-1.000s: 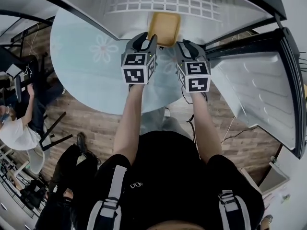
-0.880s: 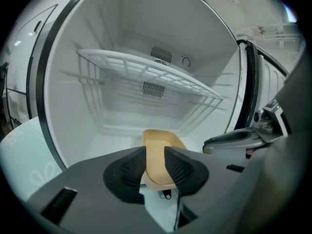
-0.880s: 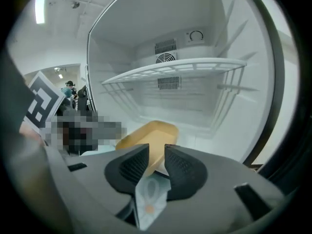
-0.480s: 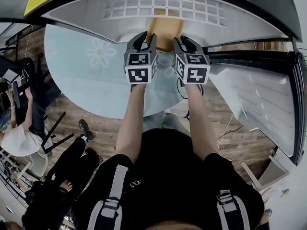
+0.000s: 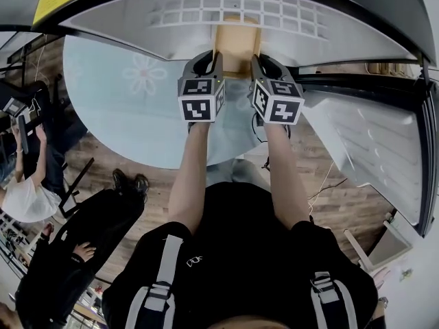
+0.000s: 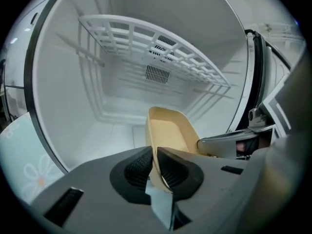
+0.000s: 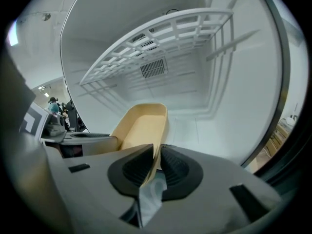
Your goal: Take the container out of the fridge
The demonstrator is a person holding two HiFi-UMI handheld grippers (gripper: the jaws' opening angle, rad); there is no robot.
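**Both tools taking hold of the container inside the fridge**

Over the last second both tools are seen advancing from just short of the fridge opening into the compartment. The left tool was standing wide open then. Its jaws are now closing on the container, with that side's thin wall running between the pads in the left gripper view. The right tool is clamped on the opposite wall, which passes straight between its pads.

Judgement: the grasp is all but made on both sides. What is remaining is lifting or drawing the container back towards the person.

The container is lying between the two tools and stretching ahead of them on the fridge floor, beneath the white wire shelf. It is a shallow cream tray, and both gripper views are showing it empty. The fridge door is standing open to the right of the right tool.
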